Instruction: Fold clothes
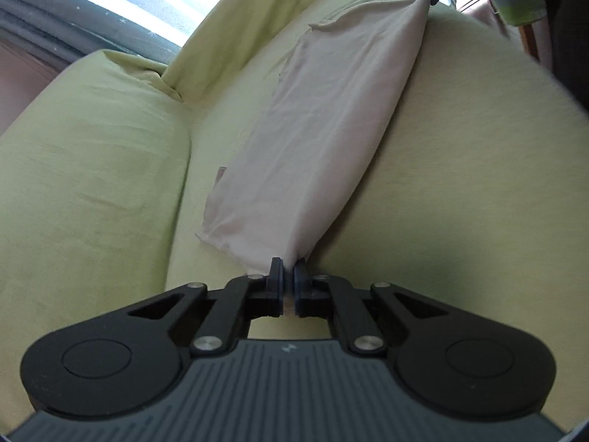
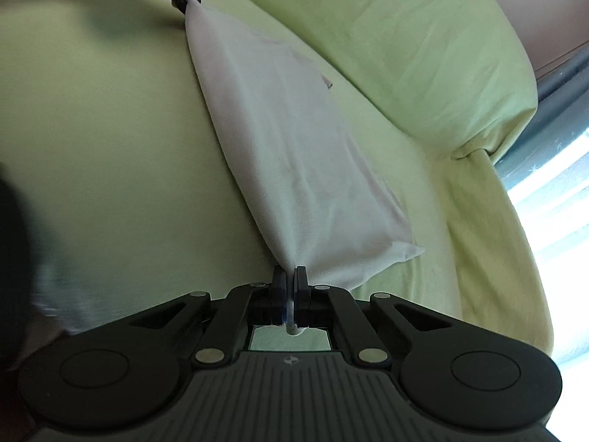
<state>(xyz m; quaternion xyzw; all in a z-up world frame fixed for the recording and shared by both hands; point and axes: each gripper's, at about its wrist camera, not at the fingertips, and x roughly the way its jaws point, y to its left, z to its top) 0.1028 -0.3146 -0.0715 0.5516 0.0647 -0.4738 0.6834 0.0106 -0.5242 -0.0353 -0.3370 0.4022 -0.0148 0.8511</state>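
Both grippers [image 1: 288,263] [image 2: 289,272] pinch the pale garment [image 1: 313,140], seemingly folded, taut above the bed [image 1: 460,184].

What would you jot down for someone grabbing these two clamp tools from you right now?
Left gripper: shut on one end of the white garment.
Right gripper: shut on the opposite end.
The garment hangs stretched between them, already folded into a long band, over the green sofa seat.
Left to do: lay it down on the seat, fold again, release.
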